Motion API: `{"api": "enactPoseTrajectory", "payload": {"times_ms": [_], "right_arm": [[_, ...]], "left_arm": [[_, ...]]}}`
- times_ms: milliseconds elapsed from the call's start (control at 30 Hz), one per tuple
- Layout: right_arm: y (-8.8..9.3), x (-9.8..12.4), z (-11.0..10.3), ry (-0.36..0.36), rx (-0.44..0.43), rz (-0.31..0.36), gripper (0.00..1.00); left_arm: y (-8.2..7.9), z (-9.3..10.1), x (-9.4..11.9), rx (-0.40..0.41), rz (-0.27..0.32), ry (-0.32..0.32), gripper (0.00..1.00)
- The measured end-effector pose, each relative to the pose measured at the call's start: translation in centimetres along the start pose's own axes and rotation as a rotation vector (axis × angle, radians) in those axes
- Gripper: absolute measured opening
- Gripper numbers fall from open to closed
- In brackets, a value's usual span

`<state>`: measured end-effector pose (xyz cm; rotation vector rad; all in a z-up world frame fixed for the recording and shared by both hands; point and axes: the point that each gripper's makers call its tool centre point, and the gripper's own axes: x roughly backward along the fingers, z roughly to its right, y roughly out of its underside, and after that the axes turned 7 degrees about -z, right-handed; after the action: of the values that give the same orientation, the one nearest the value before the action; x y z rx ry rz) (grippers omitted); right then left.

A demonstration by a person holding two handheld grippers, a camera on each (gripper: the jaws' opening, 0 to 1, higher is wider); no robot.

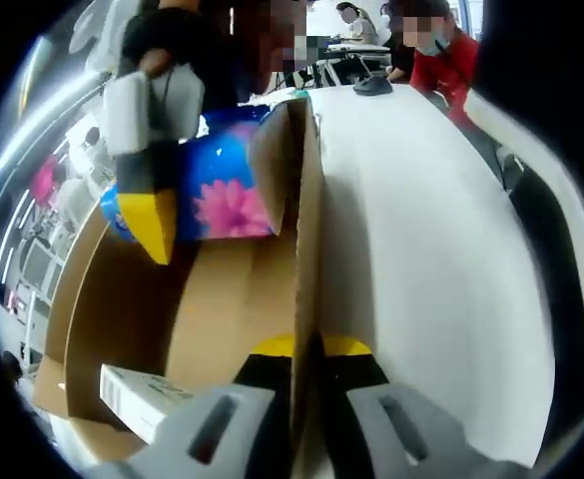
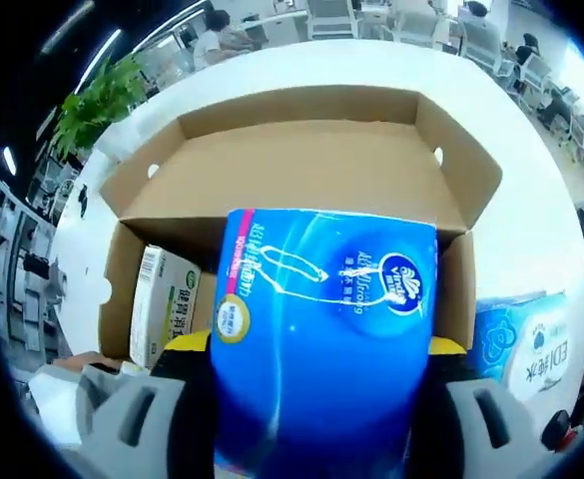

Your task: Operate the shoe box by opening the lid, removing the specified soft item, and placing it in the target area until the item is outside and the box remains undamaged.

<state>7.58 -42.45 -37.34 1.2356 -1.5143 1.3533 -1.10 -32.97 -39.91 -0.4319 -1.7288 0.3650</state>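
The open cardboard shoe box (image 2: pixel 311 150) lies on a white table (image 2: pixel 531 230) with its lid flap raised at the far side. My right gripper (image 2: pixel 316 344) is shut on a blue soft tissue pack (image 2: pixel 321 319), holding it above the box's near part. In the left gripper view that same pack (image 1: pixel 227 190), blue with a pink flower, hangs over the box floor (image 1: pixel 222 309) in the right gripper (image 1: pixel 152 215), which comes in from the upper left. My left gripper (image 1: pixel 308 344) is shut on the upright cardboard wall (image 1: pixel 306 200) of the box.
A small white and green carton (image 2: pixel 167 304) lies inside the box at its left; the same carton (image 1: pixel 137 399) is near my left jaws. Another blue and white tissue pack (image 2: pixel 526 349) rests on the table right of the box. People sit at desks beyond the table.
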Motion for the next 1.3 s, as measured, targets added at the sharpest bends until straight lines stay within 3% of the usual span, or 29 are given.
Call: {"api": "enactPoseTrajectory", "payload": {"times_ms": [233,333,733,1300], "right_arm": [[-0.2,1.9,-0.5,-0.020,0.045,0.028,0.80],[-0.7,2.5,-0.7,-0.030,0.073,0.044,0.80],[-1.7,7.6,-1.2,-0.039,0.191,0.114,0.80],[-0.7,12.6,1.2,-0.025,0.325,0.145,0.79]], "left_arm": [[0.6,0.0,-1.1,0.000,-0.001,0.003,0.03],[0.2,0.0,-0.3,-0.002,-0.002,0.009,0.03],[0.3,0.1,-0.4,0.002,-0.004,0.019,0.03],[0.3,0.1,-0.4,0.015,-0.016,0.023,0.03]]}}
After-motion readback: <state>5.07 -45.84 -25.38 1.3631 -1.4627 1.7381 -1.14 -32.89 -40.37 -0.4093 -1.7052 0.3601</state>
